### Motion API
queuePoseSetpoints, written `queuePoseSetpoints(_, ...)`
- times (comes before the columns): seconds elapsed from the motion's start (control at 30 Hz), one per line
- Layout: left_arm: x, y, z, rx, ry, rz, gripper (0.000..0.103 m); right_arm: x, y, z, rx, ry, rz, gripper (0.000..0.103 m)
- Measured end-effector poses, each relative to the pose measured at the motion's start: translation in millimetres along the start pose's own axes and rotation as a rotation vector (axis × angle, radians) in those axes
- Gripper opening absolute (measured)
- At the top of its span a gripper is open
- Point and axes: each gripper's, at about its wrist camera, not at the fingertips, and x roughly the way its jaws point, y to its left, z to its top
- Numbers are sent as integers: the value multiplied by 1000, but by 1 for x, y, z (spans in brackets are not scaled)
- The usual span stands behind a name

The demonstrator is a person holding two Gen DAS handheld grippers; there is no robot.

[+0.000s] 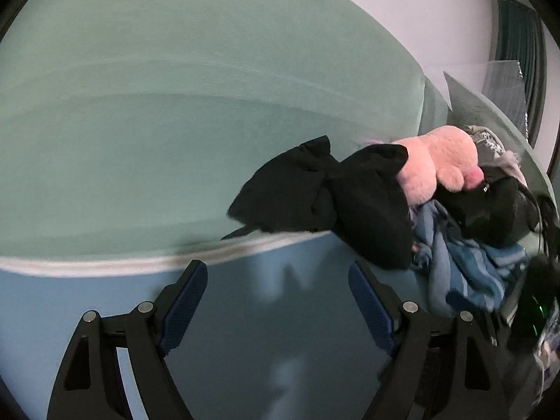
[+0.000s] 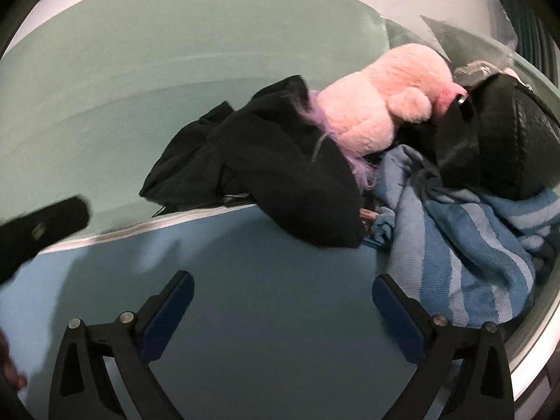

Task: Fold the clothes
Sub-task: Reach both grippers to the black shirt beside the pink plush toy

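Observation:
A crumpled black garment (image 1: 336,192) (image 2: 273,175) lies at the back of the pale blue surface (image 1: 266,315) (image 2: 252,297), against the green sofa back. To its right a blue striped cloth (image 1: 465,266) (image 2: 465,245) is bunched. My left gripper (image 1: 278,273) stands open over the bare blue surface, short of the black garment and to its left, with nothing between its blue pads. My right gripper (image 2: 283,285) is open too, just in front of the black garment and left of the striped cloth. The left gripper's body (image 2: 38,227) shows blurred at the left of the right wrist view.
A pink plush toy (image 1: 437,164) (image 2: 385,105) rests on the pile. A black bag (image 1: 490,206) (image 2: 497,140) sits to the right of it. The green sofa back (image 1: 175,87) (image 2: 140,70) rises behind. Grey cushions (image 1: 465,101) and a white wall stand at the far right.

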Motion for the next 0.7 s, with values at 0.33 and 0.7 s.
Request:
queuePoseSetpoints(0.33, 91, -20, 20, 81, 120, -13, 64, 1, -47, 4, 224, -27, 21, 103)
queuePoseSetpoints(0.7, 139, -21, 38, 20, 88, 65, 47, 3, -58, 3, 275, -38, 13, 103)
